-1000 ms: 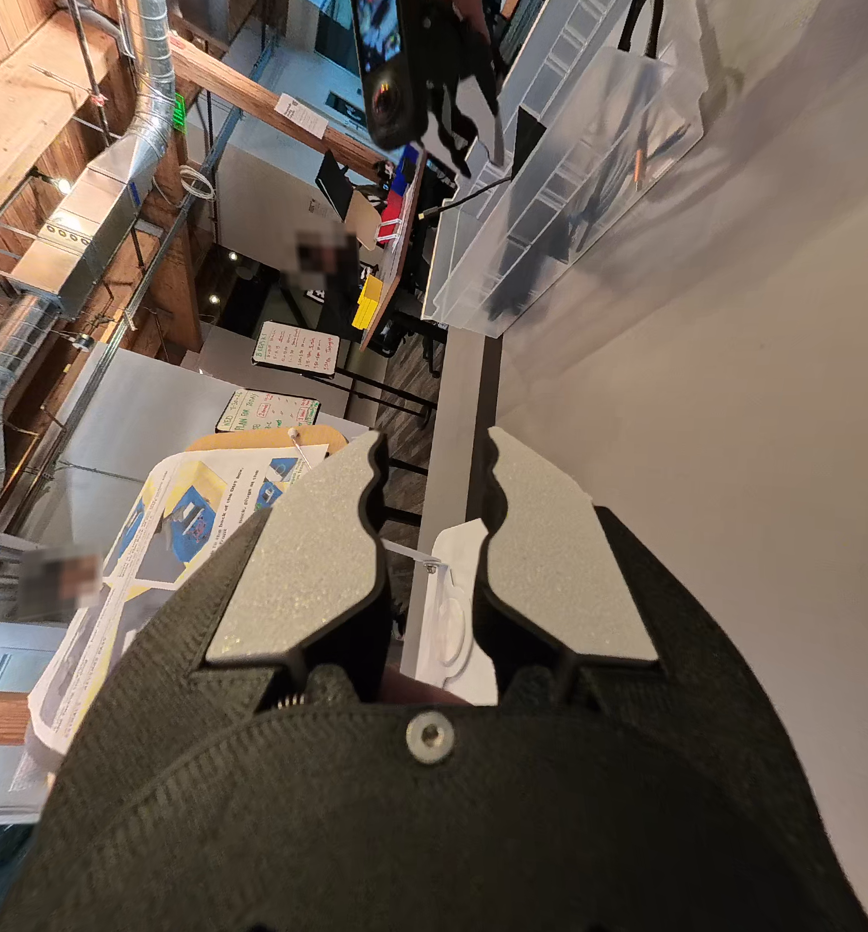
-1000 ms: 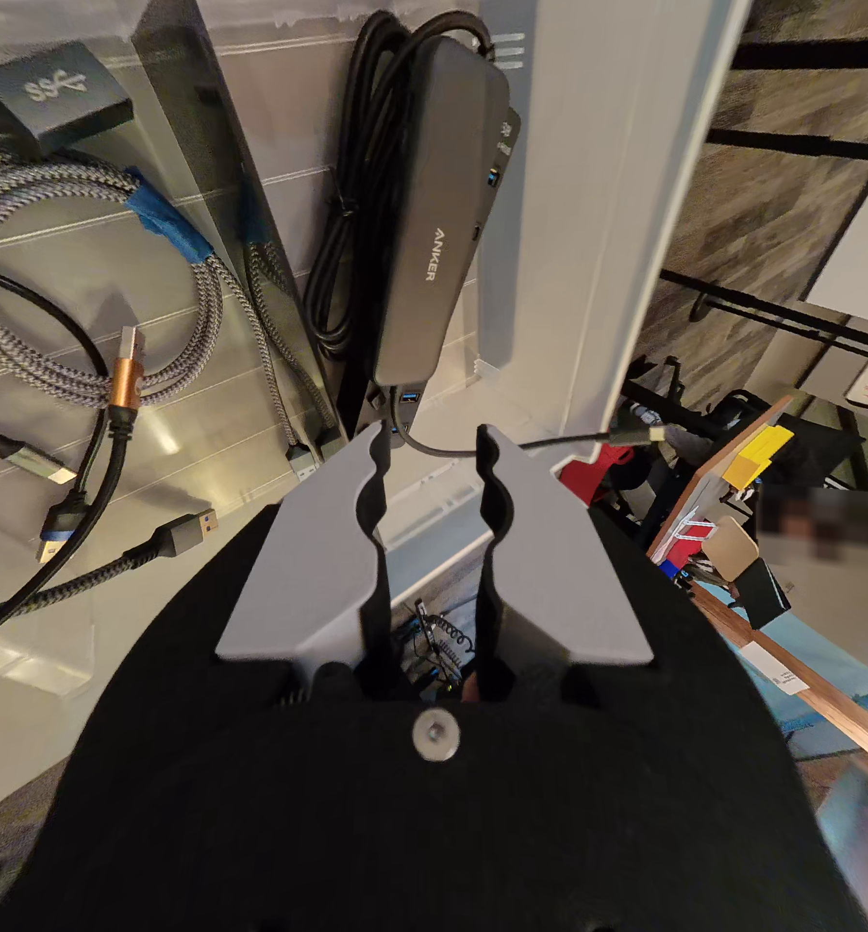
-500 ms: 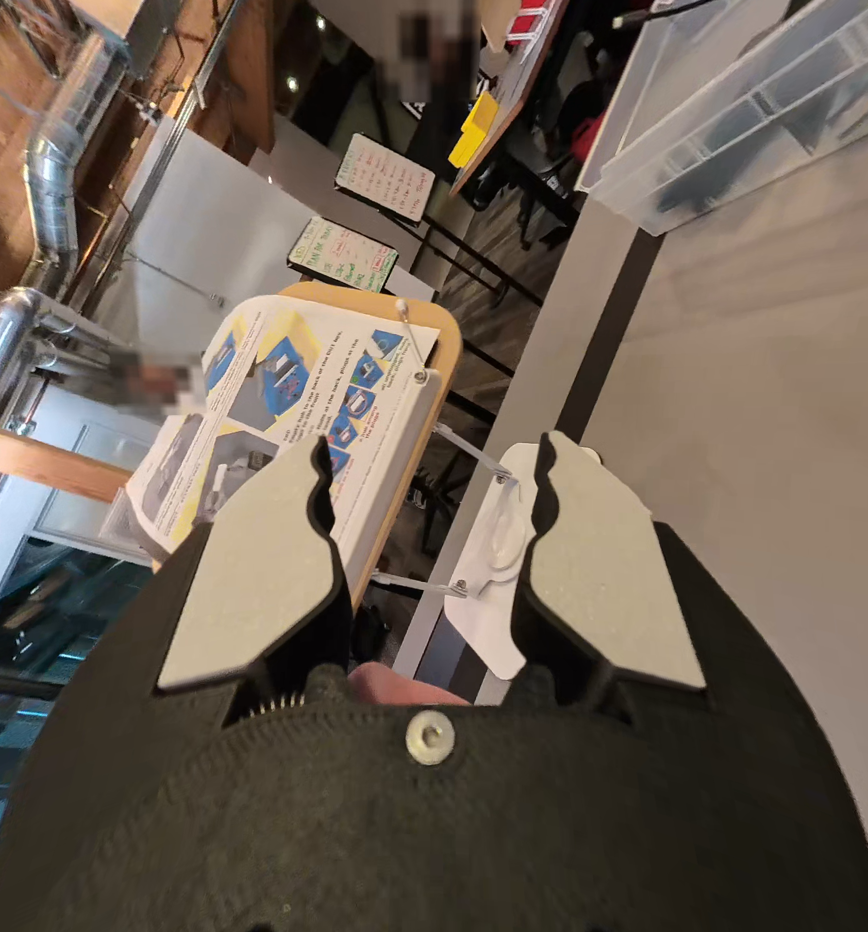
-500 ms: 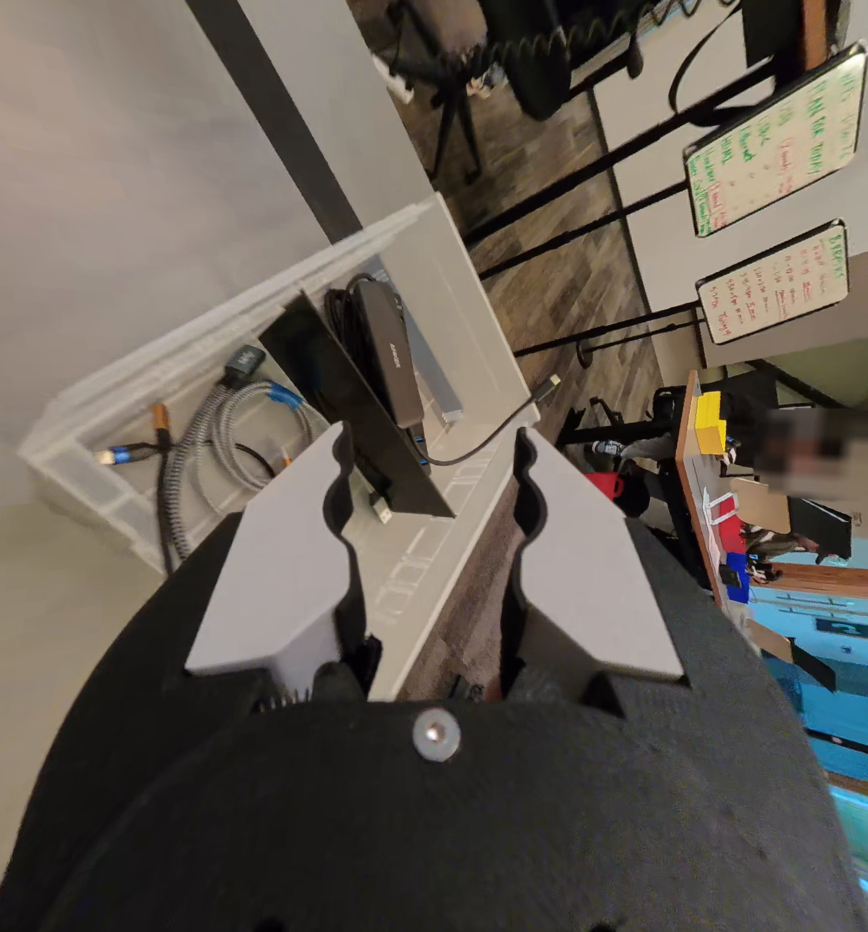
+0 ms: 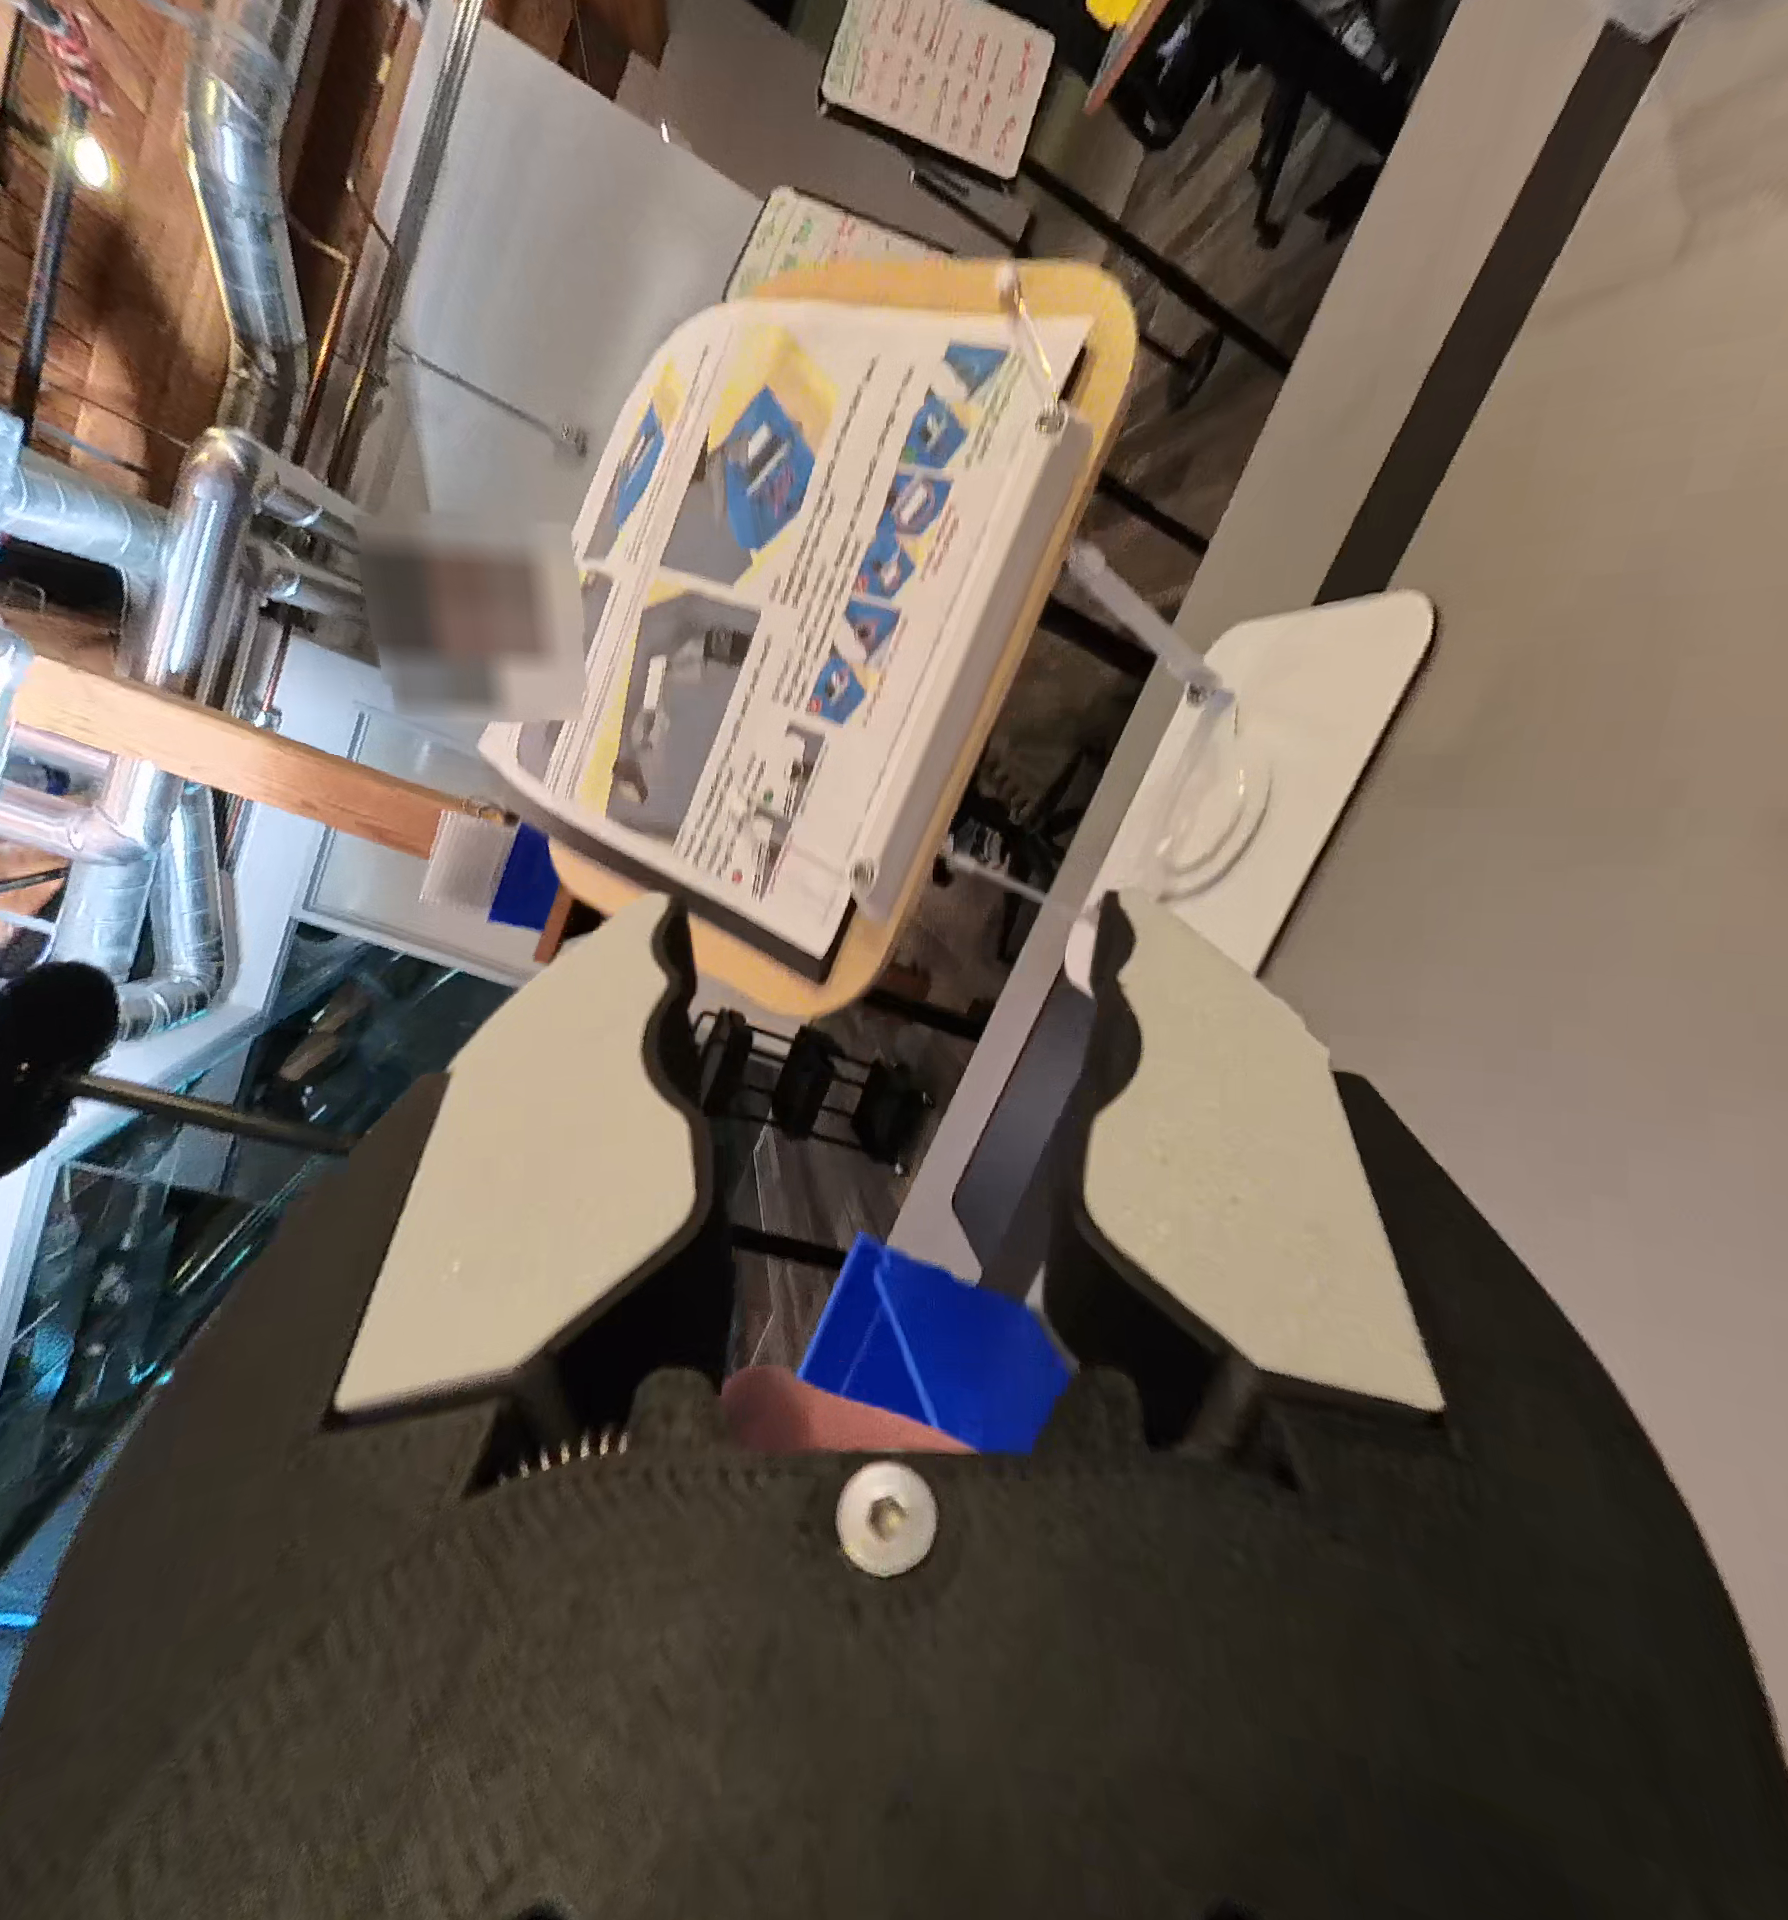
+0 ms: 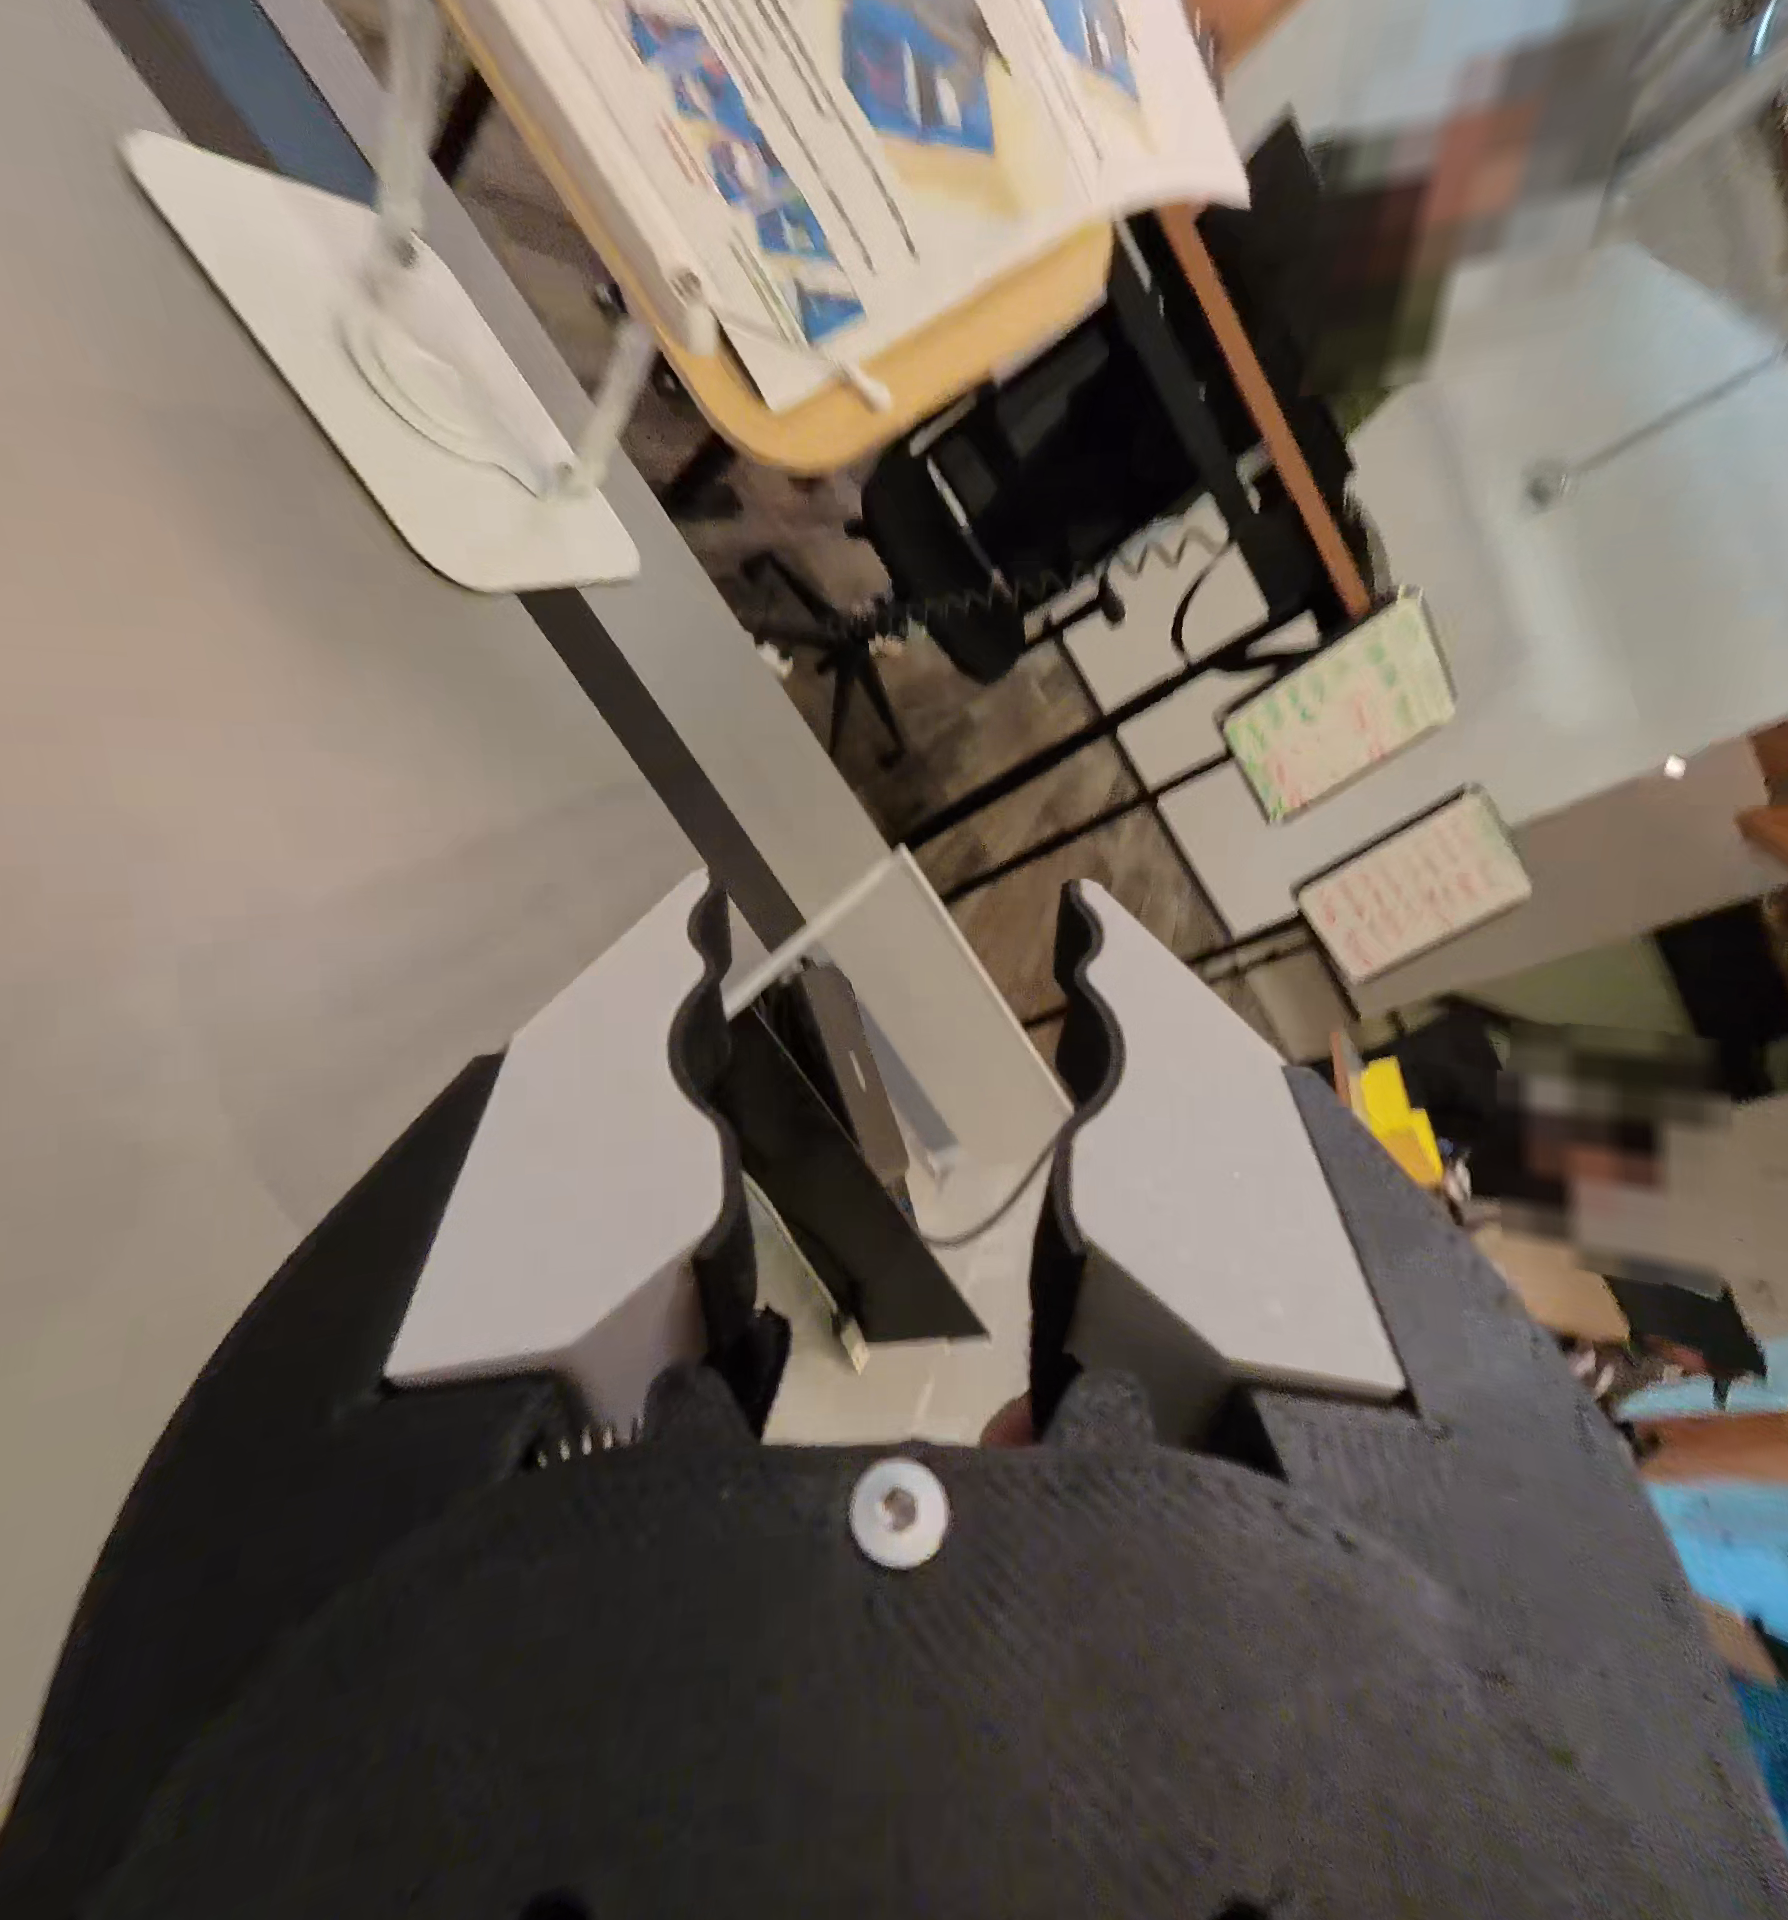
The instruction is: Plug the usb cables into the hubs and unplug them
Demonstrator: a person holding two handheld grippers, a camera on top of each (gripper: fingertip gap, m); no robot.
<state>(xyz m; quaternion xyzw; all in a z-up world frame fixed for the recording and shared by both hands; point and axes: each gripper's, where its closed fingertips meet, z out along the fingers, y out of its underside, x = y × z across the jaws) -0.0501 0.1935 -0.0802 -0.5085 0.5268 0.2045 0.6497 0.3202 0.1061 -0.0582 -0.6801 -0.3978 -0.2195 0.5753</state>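
A stand base (image 6: 391,416) is sitting on my counter (image 6: 142,779) at its edge, holding a clipboard (image 6: 869,208) beyond it; the bin (image 6: 973,1070) is lying nearer me.

- Bin (image 6: 983,1049), right wrist view, centre: only a slice shows between the right claw (image 6: 890,1049) fingers; the rest sits behind them.
- Hub (image 6: 854,1049): dark bar in that gap, smeared; ports cannot be told.
- Cable plug (image 6: 848,1345), low in the gap: type too blurred to tell.
- Instruction sheet (image 6: 869,135): cut by the top edge, motion-blurred.
- Whiteboards (image 6: 1337,707), right: blurred.
- Left wrist view: blue box (image 5: 937,1351) half hidden behind the left claw (image 5: 890,1039) body.
- Stand base (image 5: 1274,779): lower corner covered by the right-hand finger.
- Worktop (image 5: 1648,935): runs off the right edge.
- Black disc (image 5: 17,1070), left edge: cut off, cannot be told.
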